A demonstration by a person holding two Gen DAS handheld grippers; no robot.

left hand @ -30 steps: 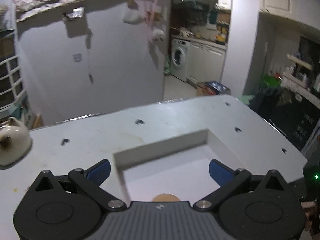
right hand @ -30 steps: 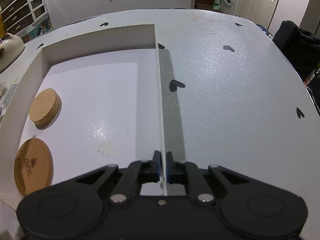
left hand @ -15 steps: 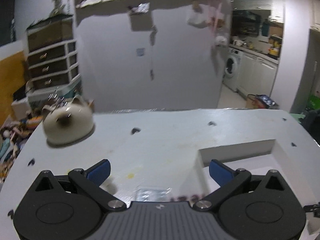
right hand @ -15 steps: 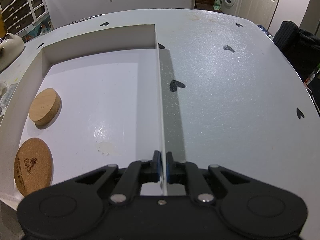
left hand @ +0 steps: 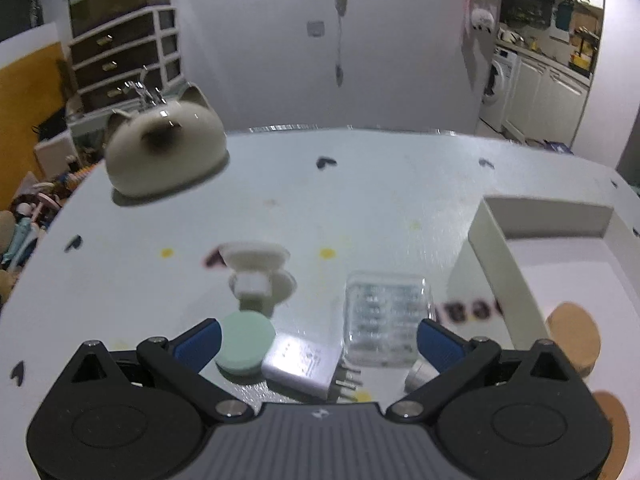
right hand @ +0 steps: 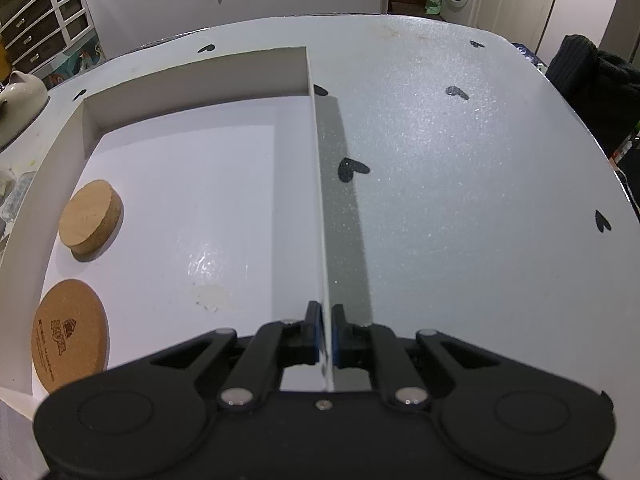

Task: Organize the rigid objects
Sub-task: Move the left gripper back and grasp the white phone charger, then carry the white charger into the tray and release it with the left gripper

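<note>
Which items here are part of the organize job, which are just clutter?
Job:
white box, wall clamped by right gripper
cork coasters inside
green disc, charger, clear case under open left gripper

Lying about:
cat teapot
drawers

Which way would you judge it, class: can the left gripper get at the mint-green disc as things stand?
Probably yes. The left gripper is open, and the mint-green disc lies flat on the table just inside its left finger. Nothing covers it, though the white charger sits close beside it.
</note>
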